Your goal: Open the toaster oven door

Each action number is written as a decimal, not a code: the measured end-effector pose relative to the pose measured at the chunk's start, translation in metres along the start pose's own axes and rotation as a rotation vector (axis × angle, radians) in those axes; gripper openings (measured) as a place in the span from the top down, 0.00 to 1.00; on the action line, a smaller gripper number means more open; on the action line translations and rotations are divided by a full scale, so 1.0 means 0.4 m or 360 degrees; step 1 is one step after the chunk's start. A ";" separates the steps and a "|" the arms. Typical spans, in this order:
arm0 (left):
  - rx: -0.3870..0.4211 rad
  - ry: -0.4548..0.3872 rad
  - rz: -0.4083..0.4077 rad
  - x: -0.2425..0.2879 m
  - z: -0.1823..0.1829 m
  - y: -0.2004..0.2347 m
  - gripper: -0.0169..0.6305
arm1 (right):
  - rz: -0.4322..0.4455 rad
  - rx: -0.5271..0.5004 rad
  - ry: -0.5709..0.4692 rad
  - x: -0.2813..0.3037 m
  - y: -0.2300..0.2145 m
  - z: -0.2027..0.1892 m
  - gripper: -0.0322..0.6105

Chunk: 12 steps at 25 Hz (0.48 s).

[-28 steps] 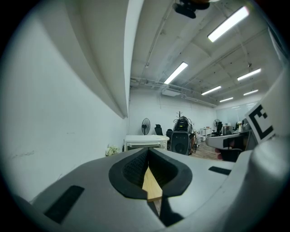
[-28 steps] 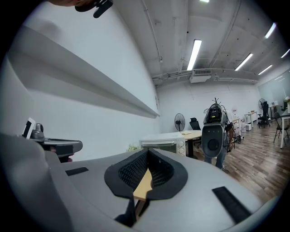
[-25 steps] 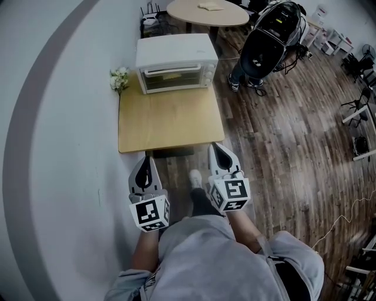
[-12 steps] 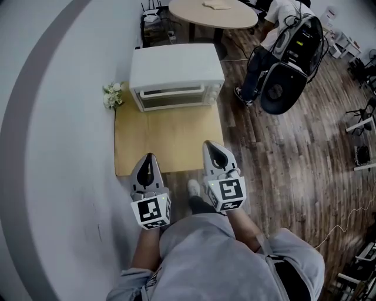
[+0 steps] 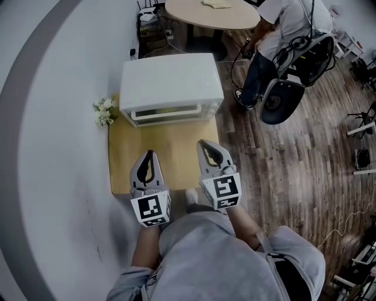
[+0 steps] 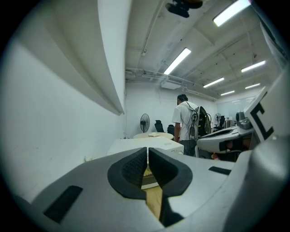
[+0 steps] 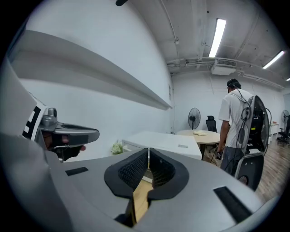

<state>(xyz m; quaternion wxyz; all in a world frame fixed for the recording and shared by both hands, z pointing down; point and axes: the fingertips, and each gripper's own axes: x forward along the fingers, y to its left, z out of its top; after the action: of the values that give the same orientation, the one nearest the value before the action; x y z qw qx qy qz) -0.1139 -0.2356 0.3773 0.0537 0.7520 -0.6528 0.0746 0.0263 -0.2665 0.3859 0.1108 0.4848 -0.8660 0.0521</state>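
A white toaster oven [image 5: 171, 88] stands at the far end of a small wooden table [image 5: 170, 150], its glass door closed and facing me. It also shows beyond the jaws in the left gripper view as the toaster oven [image 6: 136, 146] and in the right gripper view as the toaster oven [image 7: 172, 144]. My left gripper [image 5: 148, 157] hovers over the table's near left part, shut and empty. My right gripper [image 5: 209, 150] hovers over the near right part, shut and empty as well. Both point at the oven, well short of it.
A white wall runs along the left, with a small bunch of white flowers [image 5: 103, 111] beside the oven. A round table [image 5: 211, 13] stands behind. A person [image 5: 275, 35] with a backpack stands on the wood floor at the upper right.
Both grippers have moved forward from the table's near edge to over its surface. The oven and table have drawn nearer. The person at the right has shifted.
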 end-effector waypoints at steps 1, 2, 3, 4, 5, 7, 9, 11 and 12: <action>0.0009 0.0006 -0.0009 0.016 0.002 -0.004 0.97 | 0.0021 -0.0017 0.0014 0.015 -0.004 0.001 0.95; 0.0019 0.0016 -0.0020 0.031 0.003 -0.009 0.97 | 0.0044 -0.0039 0.0033 0.029 -0.007 0.001 0.95; 0.0033 0.0031 -0.0036 0.046 0.002 -0.013 0.97 | 0.0066 -0.0067 0.0056 0.045 -0.008 -0.002 0.95; 0.0055 0.0056 -0.0056 0.064 -0.001 -0.016 0.97 | 0.0092 -0.0106 0.0088 0.063 -0.008 -0.008 0.95; 0.0092 0.0094 -0.0083 0.083 -0.009 -0.019 0.97 | 0.0124 -0.0160 0.0135 0.083 -0.007 -0.019 0.94; 0.0221 0.0207 -0.0161 0.125 -0.036 -0.027 0.90 | 0.0213 -0.0331 0.0277 0.125 0.001 -0.053 0.82; 0.0398 0.0315 -0.0235 0.170 -0.061 -0.030 0.77 | 0.0313 -0.0573 0.0446 0.169 0.007 -0.093 0.80; 0.0581 0.0380 -0.0276 0.211 -0.074 -0.023 0.77 | 0.0390 -0.0802 0.0579 0.213 0.004 -0.123 0.80; 0.0668 0.0403 -0.0292 0.230 -0.077 -0.019 0.77 | 0.0414 -0.0888 0.0622 0.234 0.000 -0.130 0.80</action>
<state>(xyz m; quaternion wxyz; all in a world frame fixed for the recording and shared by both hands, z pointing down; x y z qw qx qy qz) -0.0952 -0.3186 0.4246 -0.0157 0.7874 -0.5402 0.2966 -0.0135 -0.3338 0.4592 0.3945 0.3026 -0.8639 -0.0808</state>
